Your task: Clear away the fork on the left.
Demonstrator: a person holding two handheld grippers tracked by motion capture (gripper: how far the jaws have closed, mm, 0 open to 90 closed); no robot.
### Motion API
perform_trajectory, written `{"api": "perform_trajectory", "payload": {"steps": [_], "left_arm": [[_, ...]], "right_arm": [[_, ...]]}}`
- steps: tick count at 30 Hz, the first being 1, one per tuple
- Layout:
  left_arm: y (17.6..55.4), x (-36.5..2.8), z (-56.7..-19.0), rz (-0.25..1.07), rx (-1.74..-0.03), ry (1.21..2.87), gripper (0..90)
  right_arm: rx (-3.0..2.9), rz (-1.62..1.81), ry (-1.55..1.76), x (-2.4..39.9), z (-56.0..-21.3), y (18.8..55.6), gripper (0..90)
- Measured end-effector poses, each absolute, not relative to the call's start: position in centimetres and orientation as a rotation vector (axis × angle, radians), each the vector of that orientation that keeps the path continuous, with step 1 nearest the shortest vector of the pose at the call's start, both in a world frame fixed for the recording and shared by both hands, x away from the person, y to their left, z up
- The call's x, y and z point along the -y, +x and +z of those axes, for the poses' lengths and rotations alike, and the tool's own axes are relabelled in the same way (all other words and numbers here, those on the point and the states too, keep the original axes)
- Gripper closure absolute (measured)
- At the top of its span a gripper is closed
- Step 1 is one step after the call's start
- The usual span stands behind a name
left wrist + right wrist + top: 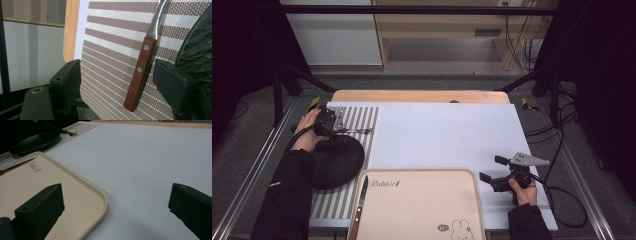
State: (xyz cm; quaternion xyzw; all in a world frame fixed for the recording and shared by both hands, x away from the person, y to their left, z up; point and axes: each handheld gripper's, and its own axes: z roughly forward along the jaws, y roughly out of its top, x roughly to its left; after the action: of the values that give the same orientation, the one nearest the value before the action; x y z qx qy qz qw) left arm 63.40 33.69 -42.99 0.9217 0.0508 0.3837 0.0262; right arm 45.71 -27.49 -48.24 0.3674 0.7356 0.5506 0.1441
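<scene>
Black and blocky, the left gripper (333, 121) had its jaws apart around the brown wooden handle of a fork (140, 75), not touching it. The fork lay flat on a striped woven mat (110, 62), just beside a round, bumpy dark plate (337, 160). The right gripper (492, 169) hung wide open and empty over the smooth white table (150, 157), beside a cream tray (82, 192) with rounded corners.

A beige tray (422, 200) fills the bottom centre, a knife (360, 202) along its left edge. A black plate (339, 160) sits lower left on a striped placemat (362, 117).
</scene>
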Motion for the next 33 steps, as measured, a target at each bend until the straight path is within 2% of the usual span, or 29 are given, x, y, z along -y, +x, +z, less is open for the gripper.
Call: {"api": "perform_trajectory", "payload": {"steps": [3, 13, 33], "left_arm": [[63.5, -33.6, -43.1, 1.187, -0.121, 2.857, 29.2], [63.7, -33.8, -43.7, 1.156, -0.046, 2.915, 35.2], [64.2, -34.1, -45.0, 1.103, -0.004, 2.949, 53.7]], "right_arm": [[-2.121, 1.586, 1.058, 27.5, -48.2, 45.7, 0.2], [-2.120, 1.585, 1.061, 27.5, -48.3, 45.7, 0.2], [-2.123, 1.581, 1.060, 27.5, -48.3, 45.7, 0.2]]}}
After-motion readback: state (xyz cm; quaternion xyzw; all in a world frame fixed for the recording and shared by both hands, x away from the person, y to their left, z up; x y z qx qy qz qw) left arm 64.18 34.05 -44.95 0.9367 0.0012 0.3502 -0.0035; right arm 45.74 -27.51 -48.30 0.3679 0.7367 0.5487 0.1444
